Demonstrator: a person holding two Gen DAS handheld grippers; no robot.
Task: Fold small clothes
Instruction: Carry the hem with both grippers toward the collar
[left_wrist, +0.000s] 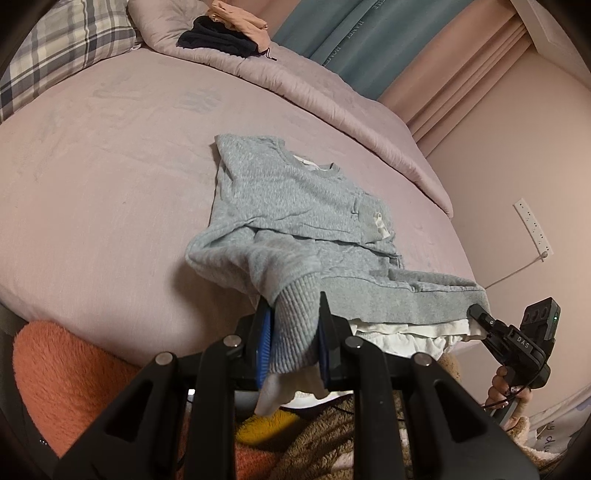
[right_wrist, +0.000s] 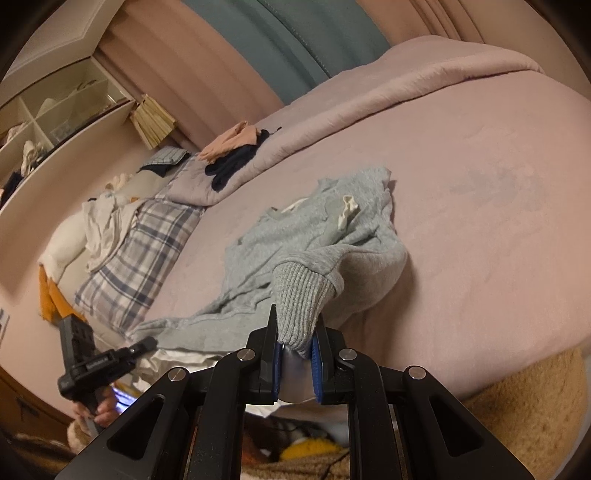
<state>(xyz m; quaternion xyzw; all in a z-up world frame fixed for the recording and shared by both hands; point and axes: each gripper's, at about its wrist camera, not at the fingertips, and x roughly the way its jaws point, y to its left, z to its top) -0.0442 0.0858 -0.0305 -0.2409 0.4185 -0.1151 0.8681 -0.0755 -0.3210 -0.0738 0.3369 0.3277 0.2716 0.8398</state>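
Observation:
A small grey sweatshirt (left_wrist: 295, 206) with a chest pocket and white lining lies on the pink bed (left_wrist: 110, 166), its lower part hanging over the near edge. My left gripper (left_wrist: 295, 325) is shut on one ribbed grey cuff (left_wrist: 295, 317) at the bed's edge. My right gripper (right_wrist: 295, 332) is shut on the other ribbed cuff (right_wrist: 301, 295), the sleeve lifted off the sweatshirt (right_wrist: 295, 229). The right gripper also shows in the left wrist view (left_wrist: 480, 317), at the sweatshirt's hem. The left gripper shows in the right wrist view (right_wrist: 144, 345).
A plaid pillow (left_wrist: 55, 55) lies at the bed's head. Dark and peach clothes (left_wrist: 229, 33) sit on the folded pink quilt (left_wrist: 332, 96). An orange fluffy blanket (left_wrist: 74, 369) and brown plush (right_wrist: 535, 398) lie below the near edge. Shelves (right_wrist: 55, 118) stand beyond.

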